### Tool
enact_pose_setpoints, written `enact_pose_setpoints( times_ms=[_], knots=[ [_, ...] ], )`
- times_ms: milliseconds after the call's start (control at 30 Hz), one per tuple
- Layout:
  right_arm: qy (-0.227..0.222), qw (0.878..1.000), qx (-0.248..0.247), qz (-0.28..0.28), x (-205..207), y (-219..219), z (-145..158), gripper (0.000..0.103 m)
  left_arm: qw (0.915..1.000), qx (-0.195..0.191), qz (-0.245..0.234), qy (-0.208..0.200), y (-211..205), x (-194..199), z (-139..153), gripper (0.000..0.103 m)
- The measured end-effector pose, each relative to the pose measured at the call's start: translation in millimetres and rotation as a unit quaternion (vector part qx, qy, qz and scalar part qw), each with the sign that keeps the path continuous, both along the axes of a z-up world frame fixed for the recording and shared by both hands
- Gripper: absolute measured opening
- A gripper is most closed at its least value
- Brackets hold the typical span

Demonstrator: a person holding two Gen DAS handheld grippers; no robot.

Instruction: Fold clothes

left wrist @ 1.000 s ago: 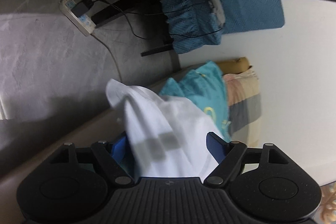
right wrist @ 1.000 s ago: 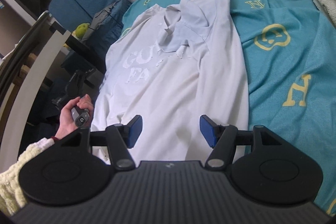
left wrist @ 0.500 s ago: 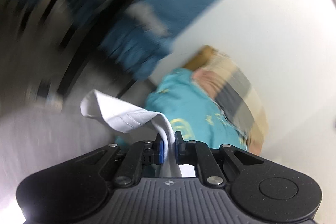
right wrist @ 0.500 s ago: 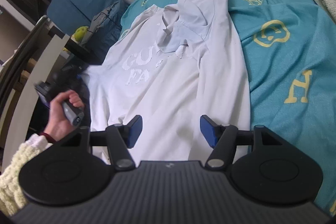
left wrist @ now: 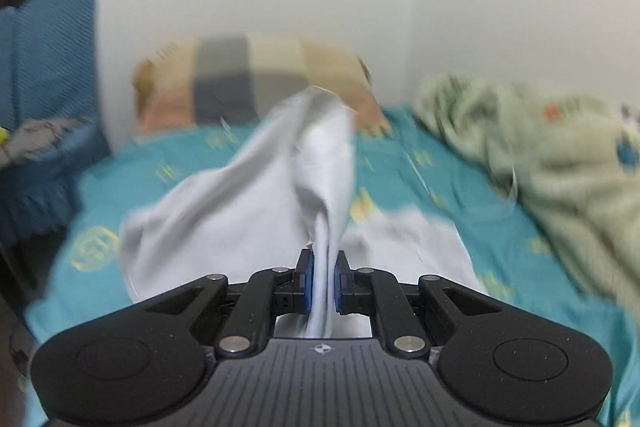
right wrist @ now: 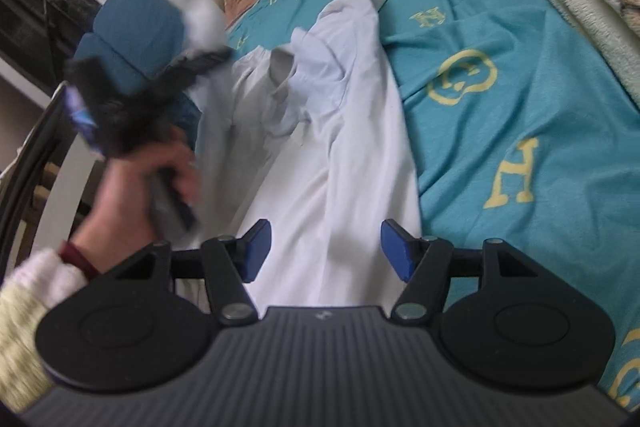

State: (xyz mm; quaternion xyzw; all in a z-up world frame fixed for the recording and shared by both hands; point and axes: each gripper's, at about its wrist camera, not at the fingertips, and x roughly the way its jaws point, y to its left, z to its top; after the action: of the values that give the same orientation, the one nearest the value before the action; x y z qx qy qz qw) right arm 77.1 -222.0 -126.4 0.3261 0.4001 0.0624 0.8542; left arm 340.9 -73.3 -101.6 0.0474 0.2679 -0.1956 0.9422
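While your left claw is clamped on the shirt's lifted edge, your right claw hangs apart over the hem. The shirt lies along the bed's left edge; a hard pull could drag it crooked.

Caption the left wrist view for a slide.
Left gripper pinches a fold of the white T-shirt, lifting it over the teal bedsheet toward the checked pillow.

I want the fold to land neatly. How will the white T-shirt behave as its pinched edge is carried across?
Probably floppy: the white T-shirt sags in a loose drape from the left gripper. It looks thin and light, so it may crease where it bunches on the teal bedsheet.
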Motion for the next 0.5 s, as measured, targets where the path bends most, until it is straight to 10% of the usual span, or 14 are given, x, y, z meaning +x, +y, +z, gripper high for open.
enact_pose_setpoints(
  times_ms=[200, 267, 500],
  knots=[
    [0.002, 1.000, -0.003, -0.014, 7.8, -11.3, -6.5, 0.064, 0.9978, 0.035, 0.001, 0.056, -8.0, 0.2, -47.2, 0.022],
    [0.003, 1.000, -0.004, -0.015, 11.6, -12.5, -8.8, 0.064, 0.9968, 0.026, 0.004, 0.076, 1.5, -6.6, -43.1, 0.044],
    [-0.012, 0.999, -0.033, 0.013, 9.4, -0.9, -0.3, 0.064, 0.9910, 0.026, 0.006, 0.131, 59.1, -87.5, 22.0, 0.059]
  ],
)
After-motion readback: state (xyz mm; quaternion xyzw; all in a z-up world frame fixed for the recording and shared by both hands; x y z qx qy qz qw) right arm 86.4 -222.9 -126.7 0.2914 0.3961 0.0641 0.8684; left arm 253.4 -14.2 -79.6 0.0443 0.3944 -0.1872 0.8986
